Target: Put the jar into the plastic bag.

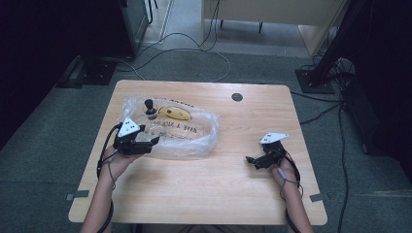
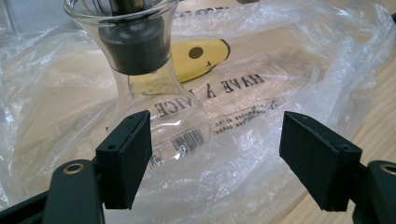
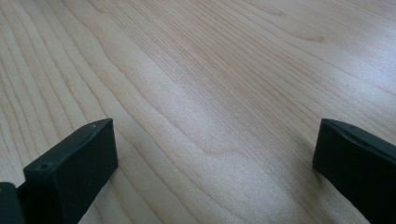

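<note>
At the left side of the wooden table [image 1: 204,194], the person's left hand [image 1: 114,162] is holding the left gripper [image 1: 145,144] at the near edge of a crumpled clear plastic bag [image 1: 194,141], its jaws standing spread with nothing between them. From above, a small dark-topped bottle [image 1: 150,108] is standing upright at the bag's far left part, with a yellow object [image 1: 176,113] lying just beside it to the right. The left gripper view is giving what the high view cannot: the glass bottle [image 2: 154,93] is clear, narrowing to a neck ringed by a dark collar, and black lettering on the bag is showing upside down, reading roughly "HAVE A NICE", with a barcode [image 2: 189,139] below it. The yellow object [image 2: 201,58] is showing behind the glass with a dark round spot on it. Over toward the right, well apart from the bag, the right gripper [image 1: 252,161] is hovering low over bare wood in the right hand [image 1: 284,170]. The right gripper view is showing its jaws wide apart over plain wood grain [image 3: 210,93].
</note>
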`<state>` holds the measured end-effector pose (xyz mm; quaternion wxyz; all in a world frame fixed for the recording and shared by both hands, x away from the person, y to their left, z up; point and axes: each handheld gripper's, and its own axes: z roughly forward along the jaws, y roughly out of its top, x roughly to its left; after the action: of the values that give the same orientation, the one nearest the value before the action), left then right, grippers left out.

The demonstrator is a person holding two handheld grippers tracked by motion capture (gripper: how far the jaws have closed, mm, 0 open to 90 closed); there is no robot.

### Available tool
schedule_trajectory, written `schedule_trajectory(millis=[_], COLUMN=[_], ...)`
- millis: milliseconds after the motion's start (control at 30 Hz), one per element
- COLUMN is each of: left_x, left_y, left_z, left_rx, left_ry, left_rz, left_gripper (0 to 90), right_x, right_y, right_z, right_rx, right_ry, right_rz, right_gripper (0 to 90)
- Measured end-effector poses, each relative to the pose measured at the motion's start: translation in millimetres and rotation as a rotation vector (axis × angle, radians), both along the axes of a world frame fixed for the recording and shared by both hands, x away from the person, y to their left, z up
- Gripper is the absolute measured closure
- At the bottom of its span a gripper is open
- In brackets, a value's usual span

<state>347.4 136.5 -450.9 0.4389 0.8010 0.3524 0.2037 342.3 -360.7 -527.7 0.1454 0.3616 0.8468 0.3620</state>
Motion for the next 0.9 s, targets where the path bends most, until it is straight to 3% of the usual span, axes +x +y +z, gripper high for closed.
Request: schedule_trajectory(millis=[433,900], left_x=[-9.0,-18.0], left_y=[7.4,17.4], left_z=[1.1,2.5], left_rx=[0.042,0.052], left_ry=[0.027,0.04], left_rz=[-0.056,-0.079], left_gripper=[25.6,25.6], right_x=[2.6,4.5], right_y=[-1.0,-1.2], right_z=[0.0,0.0], right_rx=[-0.004,-0.002], right_ry=[-0.002,-0.001], right_rz=[0.018,0.024], right_gripper=[0.0,0.0])
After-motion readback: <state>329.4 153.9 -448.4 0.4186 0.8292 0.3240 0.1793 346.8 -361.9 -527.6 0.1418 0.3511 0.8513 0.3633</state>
